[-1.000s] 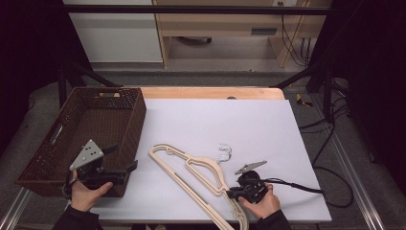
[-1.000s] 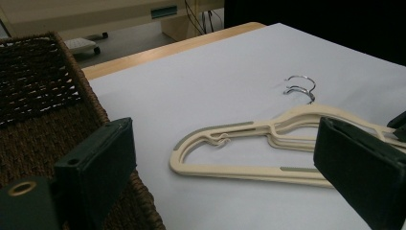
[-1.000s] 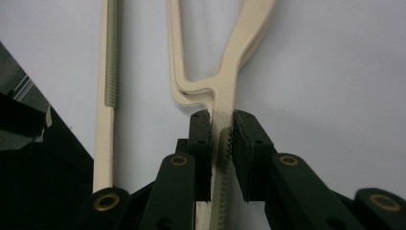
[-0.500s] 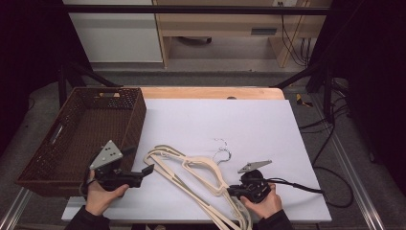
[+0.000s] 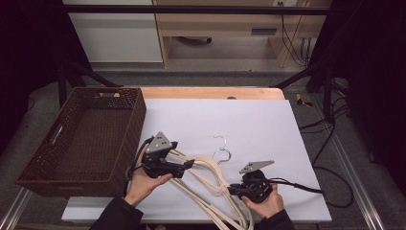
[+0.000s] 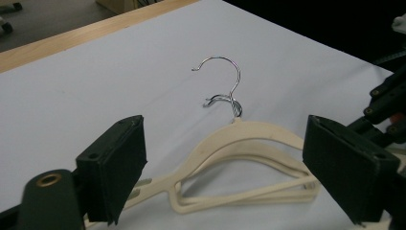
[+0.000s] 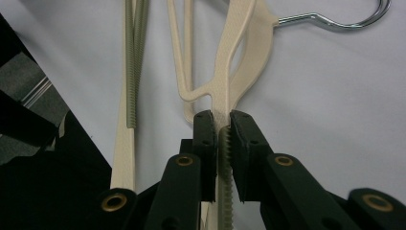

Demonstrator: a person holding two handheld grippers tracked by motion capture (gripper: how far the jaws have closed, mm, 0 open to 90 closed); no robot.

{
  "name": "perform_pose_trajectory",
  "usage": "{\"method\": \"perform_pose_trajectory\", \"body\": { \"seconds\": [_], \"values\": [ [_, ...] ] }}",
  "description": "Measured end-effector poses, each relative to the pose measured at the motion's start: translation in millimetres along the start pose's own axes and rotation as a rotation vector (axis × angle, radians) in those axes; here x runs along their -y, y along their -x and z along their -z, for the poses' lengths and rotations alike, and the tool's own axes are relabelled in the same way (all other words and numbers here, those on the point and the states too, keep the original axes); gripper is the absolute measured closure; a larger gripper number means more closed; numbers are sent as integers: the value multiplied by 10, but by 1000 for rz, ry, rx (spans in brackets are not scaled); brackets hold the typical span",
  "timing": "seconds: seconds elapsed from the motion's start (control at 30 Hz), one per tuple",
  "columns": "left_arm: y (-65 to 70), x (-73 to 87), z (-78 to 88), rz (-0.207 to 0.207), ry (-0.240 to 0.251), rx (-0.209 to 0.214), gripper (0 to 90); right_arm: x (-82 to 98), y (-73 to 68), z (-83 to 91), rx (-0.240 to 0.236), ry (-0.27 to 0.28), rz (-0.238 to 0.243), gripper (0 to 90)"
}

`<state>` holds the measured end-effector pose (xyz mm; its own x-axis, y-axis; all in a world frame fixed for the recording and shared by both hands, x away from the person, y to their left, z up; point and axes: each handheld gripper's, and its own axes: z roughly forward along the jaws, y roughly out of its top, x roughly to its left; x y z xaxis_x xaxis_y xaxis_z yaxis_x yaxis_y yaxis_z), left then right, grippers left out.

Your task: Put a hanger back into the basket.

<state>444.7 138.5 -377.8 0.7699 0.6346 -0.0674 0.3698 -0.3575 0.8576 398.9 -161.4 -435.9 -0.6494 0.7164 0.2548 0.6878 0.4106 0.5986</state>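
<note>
Two cream plastic clothes hangers with chrome wire hooks [image 5: 210, 170], stacked and overlapping, lying on the white table sheet [image 5: 249, 120] near its near edge, hooks pointing far. Right gripper [image 5: 235, 190], at the near right, clamped narrow on the ribbed bar of one hanger [image 7: 221, 115], pads pressing both sides. Left gripper [image 5: 190, 164], just left of the hangers and above their left ends, jaws standing wide though just closing a little, hanger shoulders [image 6: 249, 143] lying between and beyond the pads [image 6: 117, 165], untouched. Dark brown woven rectangular basket [image 5: 43, 167] at the far left, beside the sheet.
</note>
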Motion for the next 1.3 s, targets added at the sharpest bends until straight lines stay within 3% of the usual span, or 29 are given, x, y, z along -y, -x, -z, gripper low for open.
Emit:
{"method": "perform_pose_trajectory", "body": {
  "seconds": [0.2, 0.47, 0.6, 0.77, 1.03, 1.3],
  "values": [
    [24, -61, -362, 34, -20, 39, 241, 3, 5, 7, -4, 11, 15, 813],
    [76, -66, -753, 43, -62, 69, 399, 4, 7, 0, -3, 10, 22, 813],
    [129, -55, -952, 32, -100, 63, 499, 5, 2, 11, -15, 14, 19, 813],
    [125, -34, -1067, 36, -131, 55, 619, 6, 4, 14, -5, 13, 21, 813],
    [116, -1, -1205, 96, -178, 72, 807, 11, -4, 9, -9, 8, 16, 813],
    [147, -21, -1158, 99, -174, 57, 829, 14, -6, 8, -10, 4, 22, 813]
  ]
}}
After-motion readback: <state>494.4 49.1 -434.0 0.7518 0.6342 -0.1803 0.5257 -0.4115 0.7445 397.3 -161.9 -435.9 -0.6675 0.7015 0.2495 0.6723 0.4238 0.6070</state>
